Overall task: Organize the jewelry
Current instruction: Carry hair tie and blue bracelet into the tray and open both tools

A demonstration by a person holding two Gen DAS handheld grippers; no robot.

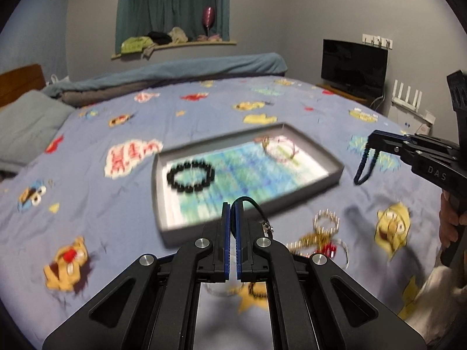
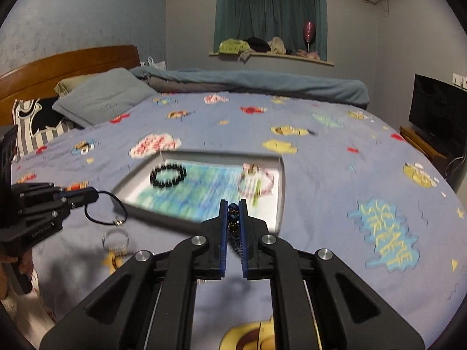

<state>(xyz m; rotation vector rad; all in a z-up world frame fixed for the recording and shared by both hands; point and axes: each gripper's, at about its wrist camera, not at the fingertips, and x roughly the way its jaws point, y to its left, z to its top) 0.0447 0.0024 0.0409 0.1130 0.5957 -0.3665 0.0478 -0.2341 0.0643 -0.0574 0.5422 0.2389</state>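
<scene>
A grey tray (image 1: 318,185) (image 2: 280,192) lies on the bed. In it are a black bead bracelet (image 1: 190,175) (image 2: 168,175) and a pink bracelet (image 1: 280,149) (image 2: 256,183). My left gripper (image 1: 232,207) (image 2: 95,197) is shut on a thin black cord bracelet (image 1: 253,205) (image 2: 106,208) that hangs just in front of the tray's near edge. My right gripper (image 2: 233,204) (image 1: 371,143) is shut on a dark blue bead bracelet (image 1: 363,164) (image 2: 233,227) and holds it above the bed, right of the tray.
Several loose bracelets, gold, clear and red (image 1: 321,233) (image 2: 115,240), lie on the cartoon bedsheet (image 1: 102,210) in front of the tray. Pillows (image 2: 102,99) and a rolled duvet (image 1: 163,73) lie at the far side. A TV (image 1: 353,65) stands right of the bed.
</scene>
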